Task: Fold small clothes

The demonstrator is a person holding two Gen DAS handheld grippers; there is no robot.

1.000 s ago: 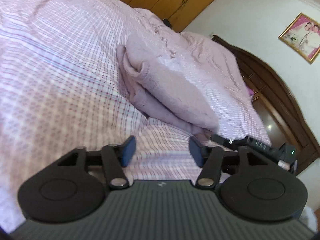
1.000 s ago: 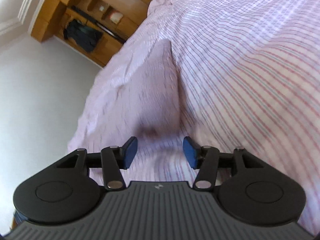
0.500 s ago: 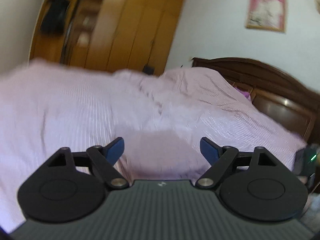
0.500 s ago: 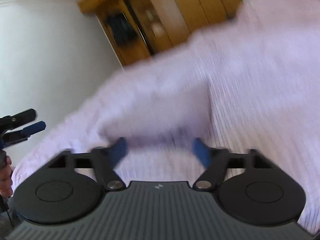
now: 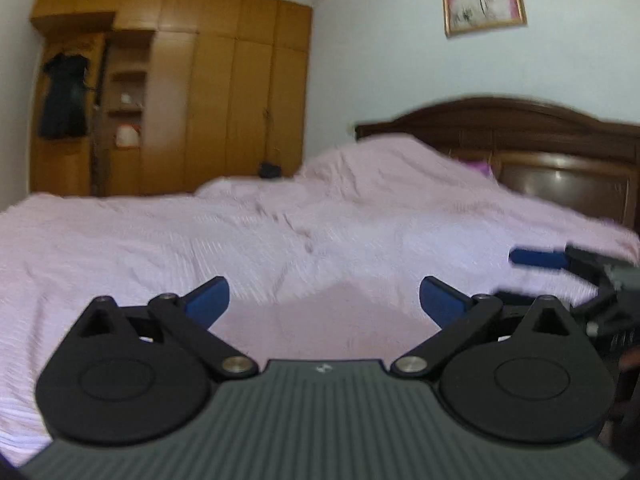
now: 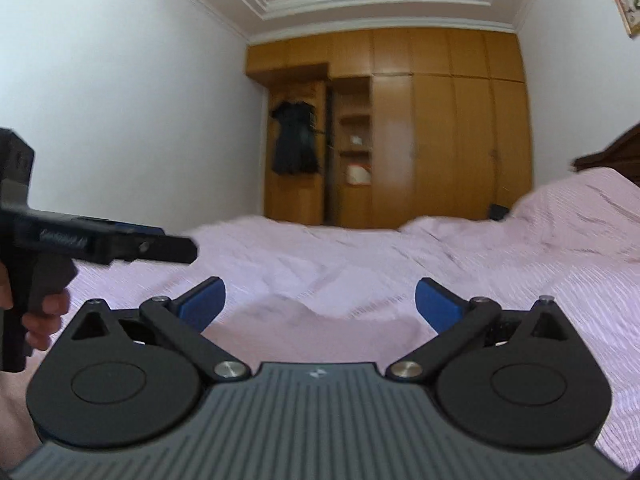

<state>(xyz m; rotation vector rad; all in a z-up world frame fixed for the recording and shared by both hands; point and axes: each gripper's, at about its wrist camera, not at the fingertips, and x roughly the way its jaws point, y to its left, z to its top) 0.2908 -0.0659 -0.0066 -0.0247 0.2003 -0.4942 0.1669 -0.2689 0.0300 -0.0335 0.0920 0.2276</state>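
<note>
Both grippers, left gripper (image 5: 324,300) and right gripper (image 6: 320,300), hover jaws apart, empty. Folded pink garment (image 5: 332,320) lies on the striped bedsheet (image 5: 120,240), just below and ahead of each jaw gap; long axis unclear, neither hand clearly nearer.

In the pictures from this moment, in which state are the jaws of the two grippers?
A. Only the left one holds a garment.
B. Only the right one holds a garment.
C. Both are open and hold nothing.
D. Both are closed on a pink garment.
C: the left gripper and the right gripper both show their jaws spread wide, with only the folded pink garment lying on the bed seen between them.
</note>
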